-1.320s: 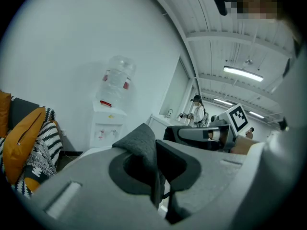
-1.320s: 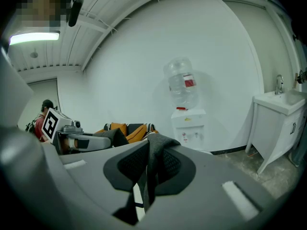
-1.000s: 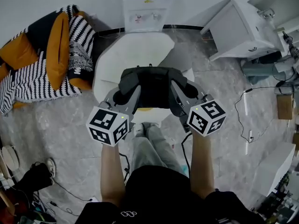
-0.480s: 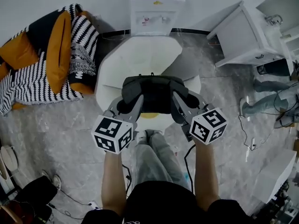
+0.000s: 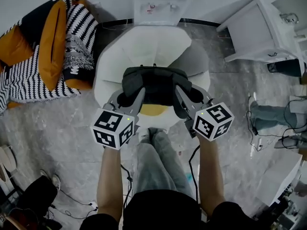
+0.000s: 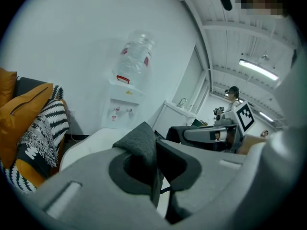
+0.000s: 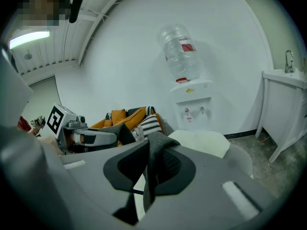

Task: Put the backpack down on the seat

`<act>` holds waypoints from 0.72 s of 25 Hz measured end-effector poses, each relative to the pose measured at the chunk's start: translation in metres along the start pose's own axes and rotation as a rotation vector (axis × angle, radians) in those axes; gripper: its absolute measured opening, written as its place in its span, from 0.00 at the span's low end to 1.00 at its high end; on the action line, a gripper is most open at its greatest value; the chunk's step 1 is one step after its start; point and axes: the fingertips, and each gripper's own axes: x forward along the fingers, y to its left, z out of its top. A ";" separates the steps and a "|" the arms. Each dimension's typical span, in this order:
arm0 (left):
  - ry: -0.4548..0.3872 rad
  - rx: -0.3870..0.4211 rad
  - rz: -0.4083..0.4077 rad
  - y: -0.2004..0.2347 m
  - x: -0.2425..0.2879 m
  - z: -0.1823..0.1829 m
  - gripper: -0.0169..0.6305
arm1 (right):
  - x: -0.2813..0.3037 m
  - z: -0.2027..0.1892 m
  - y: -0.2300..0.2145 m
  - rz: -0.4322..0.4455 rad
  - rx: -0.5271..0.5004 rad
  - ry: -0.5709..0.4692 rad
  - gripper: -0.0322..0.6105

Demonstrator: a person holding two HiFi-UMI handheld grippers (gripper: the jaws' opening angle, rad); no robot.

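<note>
Compared with a second before, both grippers had come lower, and the backpack (image 5: 154, 85) had come down with them toward the seat (image 5: 144, 47). The jaws themselves had not changed their hold.

The left gripper (image 5: 125, 98) was clamped on a fold of dark fabric at the left side of the backpack, and its own view showed this fold pinched between the two grey jaws. The right gripper (image 5: 189, 98) held the right side in the same way, its jaws pressed together on a similar dark fold. Between them the backpack hung level, above the front half of the white seat. Whether its bottom already touched the cushion could not be told from any view.

Behind the seat stood a water dispenser (image 5: 165, 4) against the wall. To the left lay the striped cushions (image 5: 72, 37) with orange ones, and to the right a white cabinet (image 5: 261, 28), well apart from the seat.

Judging from this, the lowering was almost finished. A little more descent seemed needed before both jaws could open and let the backpack rest there.
</note>
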 end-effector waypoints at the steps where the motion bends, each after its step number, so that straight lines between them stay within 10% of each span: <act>1: 0.003 -0.008 0.004 0.004 0.004 -0.004 0.08 | 0.005 -0.003 -0.003 0.005 -0.003 0.007 0.11; 18: 0.047 -0.036 0.039 0.052 0.064 -0.041 0.08 | 0.061 -0.038 -0.053 0.044 -0.058 0.093 0.11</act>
